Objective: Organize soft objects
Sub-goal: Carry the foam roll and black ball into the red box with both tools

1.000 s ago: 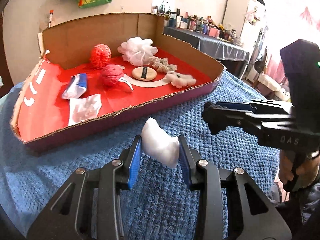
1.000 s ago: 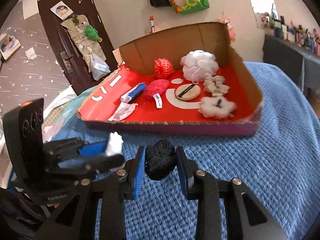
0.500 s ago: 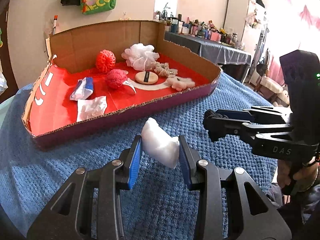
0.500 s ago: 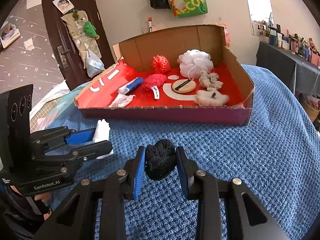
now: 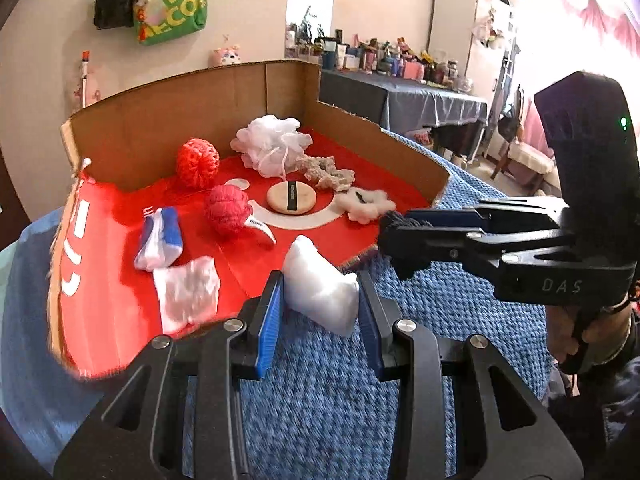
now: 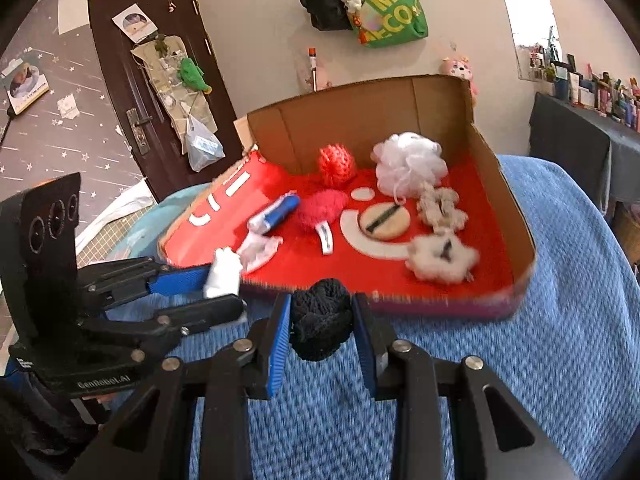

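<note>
Holding: left tool point(image 5: 320, 304) clenched on a white puffy pad point(image 5: 322, 290); right tool point(image 6: 322, 320) clenched on a black knitted ball point(image 6: 320, 318)
Placement: both tools hover above the blue knitted cover point(image 6: 540, 340), at the near edge of the cardboard box point(image 6: 508, 200); white puffy pad sits over the box's front lip; black knitted ball sits just short of it
Box floor: red liner; white mesh pouf point(image 5: 272, 146) and red net ball point(image 5: 198, 162) near the back wall; pink knitted ball point(image 5: 227, 208) mid-floor; round tan puff point(image 5: 291, 198) beside it; beige cord bundle point(image 5: 328, 172) and fluffy white tuft point(image 5: 366, 204) toward the right wall
Front left: blue-and-white packet point(image 5: 160, 238); crumpled white wrapper point(image 5: 186, 296) just beside it
Blur: near box edge smeared in both views
</note>
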### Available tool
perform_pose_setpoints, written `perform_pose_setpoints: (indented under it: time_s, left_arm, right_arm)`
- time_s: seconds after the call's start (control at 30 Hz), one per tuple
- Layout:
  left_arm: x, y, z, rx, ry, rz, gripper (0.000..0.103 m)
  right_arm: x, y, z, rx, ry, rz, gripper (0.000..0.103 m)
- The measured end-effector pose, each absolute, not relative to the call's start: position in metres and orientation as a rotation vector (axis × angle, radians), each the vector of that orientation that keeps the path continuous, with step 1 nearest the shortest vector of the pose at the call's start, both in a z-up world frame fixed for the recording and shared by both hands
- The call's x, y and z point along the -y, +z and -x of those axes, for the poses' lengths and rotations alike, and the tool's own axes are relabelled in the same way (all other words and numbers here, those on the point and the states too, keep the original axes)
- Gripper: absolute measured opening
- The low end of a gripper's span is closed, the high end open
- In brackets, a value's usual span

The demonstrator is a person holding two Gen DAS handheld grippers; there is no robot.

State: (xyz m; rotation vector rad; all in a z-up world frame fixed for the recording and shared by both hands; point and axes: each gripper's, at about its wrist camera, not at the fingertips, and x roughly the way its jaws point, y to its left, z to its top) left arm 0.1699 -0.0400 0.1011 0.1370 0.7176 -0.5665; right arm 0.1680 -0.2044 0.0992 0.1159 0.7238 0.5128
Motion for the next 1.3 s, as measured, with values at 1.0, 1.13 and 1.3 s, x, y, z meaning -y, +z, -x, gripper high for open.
perform_pose_setpoints:
  time_s: [1.0, 1.13, 1.3]
  left_arm:
    - [0.048, 0.067, -0.26, -0.946, -0.6, -0.169, 0.034]
    - [0.048, 0.065, -0.261, -0.946, -0.595, -0.169, 0.035]
    - [0.047, 0.063, -0.264, -0.952, -0.582, -0.162, 0.036]
  right_arm:
    - [0.18, 0.066, -0.276, -0.936, 0.539, -0.046, 0.035]
    - [0.18, 0.065, -0.277, -0.935, 0.538, -0.044, 0.035]
    - [0.18, 0.065, -0.277, -0.932, 0.537, -0.039, 0.035]
